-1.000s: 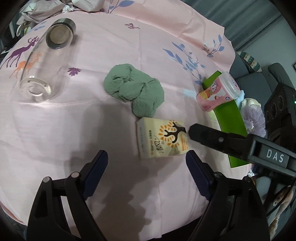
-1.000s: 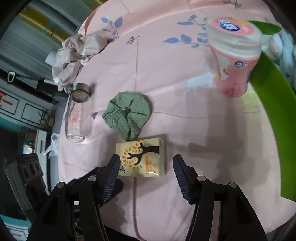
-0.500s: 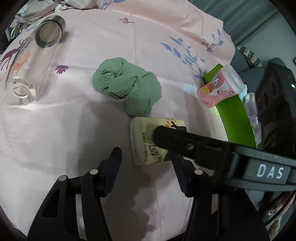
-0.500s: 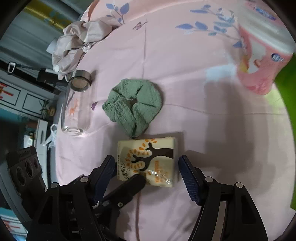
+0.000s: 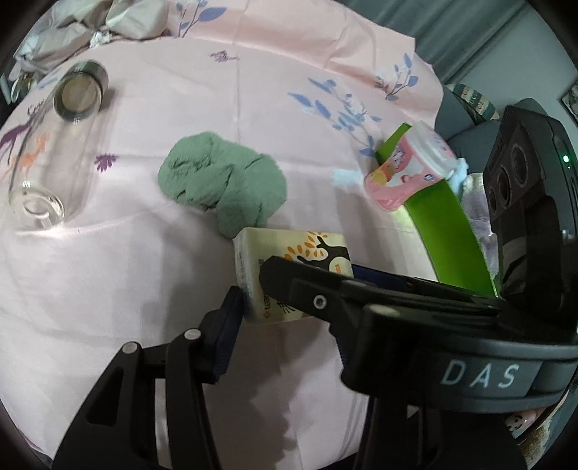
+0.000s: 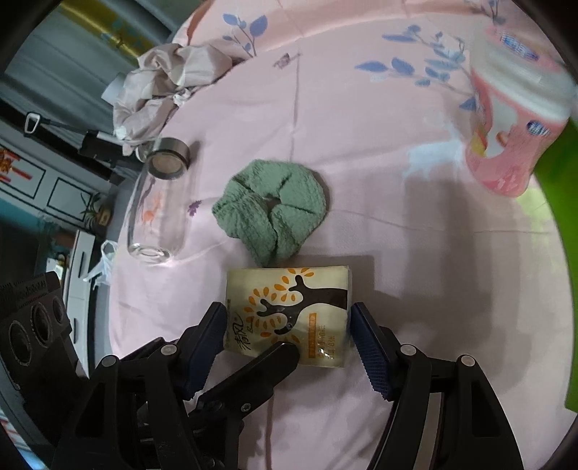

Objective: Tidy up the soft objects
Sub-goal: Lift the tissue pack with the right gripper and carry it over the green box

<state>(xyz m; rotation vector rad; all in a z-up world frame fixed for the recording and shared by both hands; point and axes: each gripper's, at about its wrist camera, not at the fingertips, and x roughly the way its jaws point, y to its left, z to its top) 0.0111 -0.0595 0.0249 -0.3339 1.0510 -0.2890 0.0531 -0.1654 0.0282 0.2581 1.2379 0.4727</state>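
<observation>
On the pink sheet (image 6: 361, 144), low in the frame, the tissue pack (image 6: 289, 307) lies below the green scrunchie (image 6: 271, 209), the right gripper (image 6: 289, 340) spread around it untouching, the left gripper (image 5: 285, 307) just narrowed onto its end.

left tool (image 5: 285, 314) closing, right (image 6: 289, 327) opening (pack (image 6: 285, 285) between)

Pink sheet (image 5: 253, 90) with blue leaves and small purple flowers, spread flat all over. Grey curtain (image 5: 451, 32) up at 1 o'clock in the left wrist view. Grey sofa (image 5: 466, 133) at 2 o'clock. White cabinet with dark-lined panels (image 6: 43, 188) at 9 o'clock in the right wrist view. Soft, dim light.
</observation>
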